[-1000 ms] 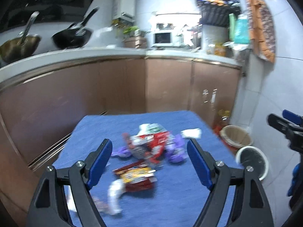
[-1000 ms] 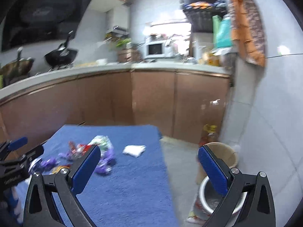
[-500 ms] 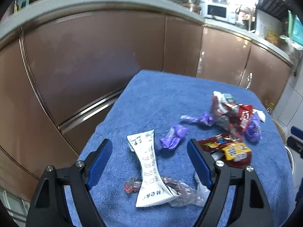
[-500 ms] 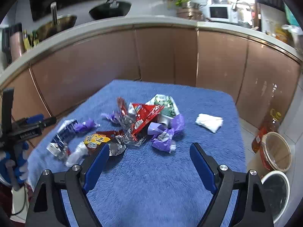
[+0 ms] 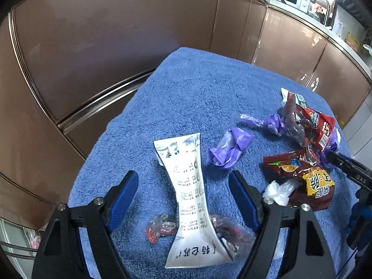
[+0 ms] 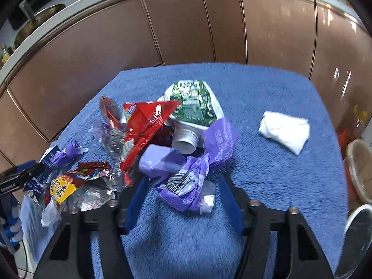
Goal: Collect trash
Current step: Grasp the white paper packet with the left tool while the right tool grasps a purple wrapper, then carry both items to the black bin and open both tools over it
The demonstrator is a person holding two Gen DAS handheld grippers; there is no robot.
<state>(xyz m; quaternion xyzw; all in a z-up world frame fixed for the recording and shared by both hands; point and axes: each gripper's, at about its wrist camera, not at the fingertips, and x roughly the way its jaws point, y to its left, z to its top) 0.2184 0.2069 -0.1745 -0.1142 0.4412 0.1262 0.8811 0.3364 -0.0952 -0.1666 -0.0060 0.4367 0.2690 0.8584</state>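
Closer now, right tongs (image 6: 182,203) perhaps partly hide purple wrapper (image 6: 186,186).

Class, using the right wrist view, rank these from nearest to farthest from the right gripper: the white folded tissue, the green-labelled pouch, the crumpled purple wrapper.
1. Crumpled purple wrapper: between the right gripper's fingers.
2. Green-labelled pouch: straight ahead, mid-towel.
3. White folded tissue: far right, alone.
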